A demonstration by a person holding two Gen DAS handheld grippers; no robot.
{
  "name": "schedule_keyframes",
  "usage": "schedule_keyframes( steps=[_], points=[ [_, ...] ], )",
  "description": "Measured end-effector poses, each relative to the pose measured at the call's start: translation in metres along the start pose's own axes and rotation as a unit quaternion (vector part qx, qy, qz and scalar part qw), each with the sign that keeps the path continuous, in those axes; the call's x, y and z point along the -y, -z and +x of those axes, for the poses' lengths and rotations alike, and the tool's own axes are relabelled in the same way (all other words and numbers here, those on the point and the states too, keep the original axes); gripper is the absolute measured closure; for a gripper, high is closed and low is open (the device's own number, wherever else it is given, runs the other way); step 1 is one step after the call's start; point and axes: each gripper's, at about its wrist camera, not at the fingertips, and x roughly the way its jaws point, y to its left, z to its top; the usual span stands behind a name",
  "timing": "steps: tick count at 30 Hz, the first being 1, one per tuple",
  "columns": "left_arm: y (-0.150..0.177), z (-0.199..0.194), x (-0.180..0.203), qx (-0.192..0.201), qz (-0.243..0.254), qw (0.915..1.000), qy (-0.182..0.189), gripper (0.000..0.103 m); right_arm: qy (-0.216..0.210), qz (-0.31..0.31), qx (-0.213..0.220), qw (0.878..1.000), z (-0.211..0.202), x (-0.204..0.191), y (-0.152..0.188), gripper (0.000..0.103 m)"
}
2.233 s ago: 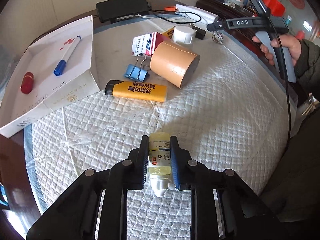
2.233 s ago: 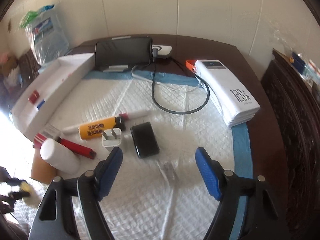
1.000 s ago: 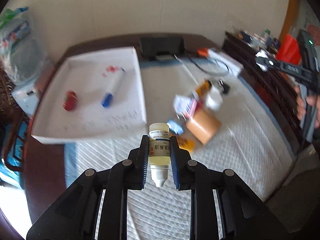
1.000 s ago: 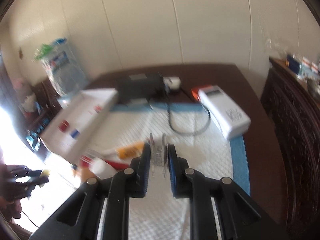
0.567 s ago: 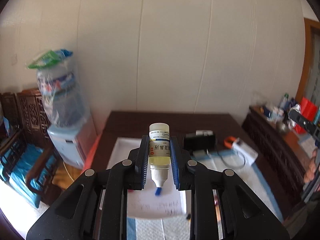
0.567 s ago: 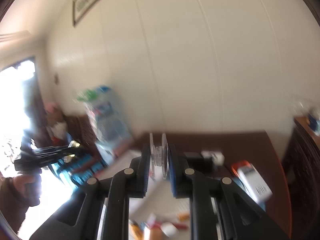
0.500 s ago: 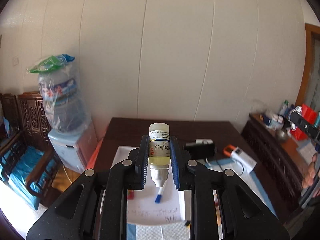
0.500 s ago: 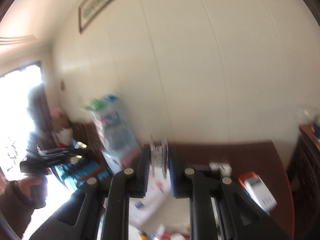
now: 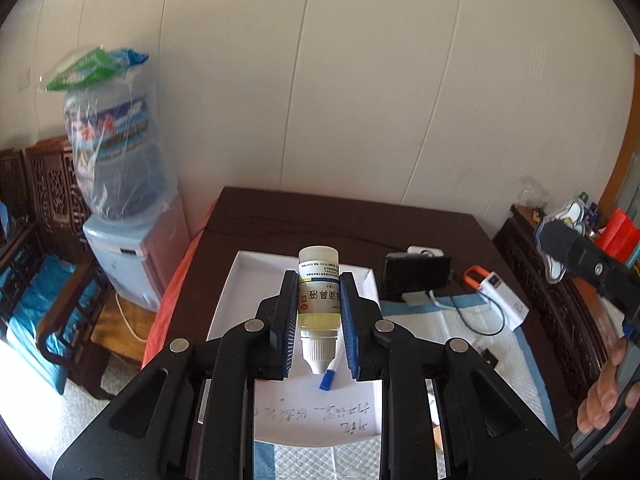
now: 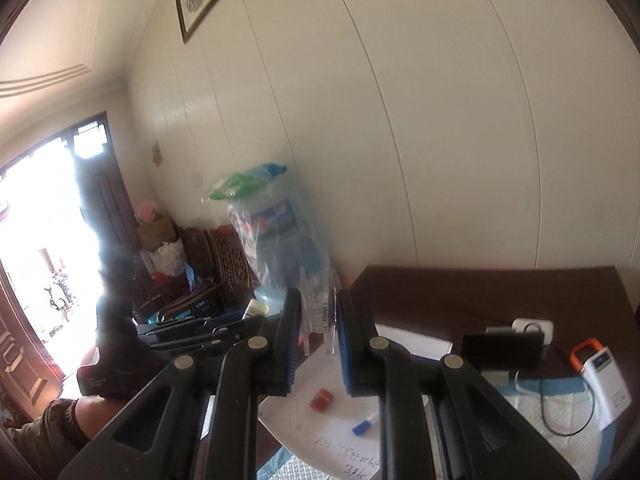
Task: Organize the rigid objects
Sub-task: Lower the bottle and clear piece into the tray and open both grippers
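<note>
So both hand-held grippers are up in the air over the dark wooden desk [image 9: 276, 216] right now. The left hand-held gripper [image 9: 319, 316] is clamped on a small dropper bottle [image 9: 319, 300] with yellowish liquid, nozzle end pointing back toward the handle, label with Chinese text facing up. It hangs above the white tray [image 9: 240, 280] sitting on the left part of the desk.

The right hand-held gripper [image 10: 318, 328] is pinched nearly together on a small clear plastic piece [image 10: 318, 312], looks like a little transparent spool or clip, hard to say exactly. It's also above the tray's near side.

Inside the tray there's a blue-capped marker [image 10: 365, 426] and a small red thing [image 10: 321, 398], well apart from each other, plus some handwriting on the tray floor.

Further back: a black phone [image 9: 416, 274] propped upright, a white power bank [image 10: 606, 384] with an orange strap, and a black cable looping over the quilted white mat [image 9: 452, 326]. A water dispenser [image 9: 116, 176] stands by the wall.
</note>
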Motion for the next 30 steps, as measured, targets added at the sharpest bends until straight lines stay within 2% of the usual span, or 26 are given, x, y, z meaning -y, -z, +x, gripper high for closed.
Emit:
schedule_keyframes(
  steps=[7, 14, 19, 24, 26, 28, 29, 30],
  points=[
    [0.018, 0.062, -0.030, -0.062, -0.022, 0.9977, -0.015, 0.084, 0.015, 0.025, -0.083, 0.996, 0.058, 0.014, 0.031, 0.087],
    [0.045, 0.125, -0.045, -0.122, -0.028, 0.9918, -0.024, 0.083, 0.045, 0.031, -0.168, 0.984, 0.110, 0.035, 0.074, 0.087],
    [0.055, 0.158, -0.053, -0.150, -0.033, 0.9876, -0.036, 0.083, 0.062, 0.037, -0.212, 0.975, 0.137, 0.047, 0.098, 0.087],
    [0.058, 0.176, -0.057, -0.157, -0.038, 0.9860, -0.043, 0.081, 0.071, 0.044, -0.240, 0.967, 0.153, 0.058, 0.114, 0.086],
    [0.060, 0.183, -0.059, -0.162, -0.040, 0.9849, -0.048, 0.067, 0.076, 0.047, -0.246, 0.965, 0.155, 0.059, 0.118, 0.086],
    [0.061, 0.185, -0.059, -0.155, -0.039, 0.9859, -0.051, 0.012, 0.077, 0.047, -0.251, 0.964, 0.157, 0.058, 0.120, 0.086],
    [0.061, 0.184, -0.058, -0.146, -0.037, 0.9870, -0.055, 0.004, 0.077, 0.046, -0.253, 0.963, 0.157, 0.058, 0.121, 0.083],
    [0.061, 0.182, -0.058, -0.139, -0.033, 0.9878, -0.061, 0.000, 0.078, 0.045, -0.252, 0.963, 0.157, 0.058, 0.123, 0.067]
  ],
)
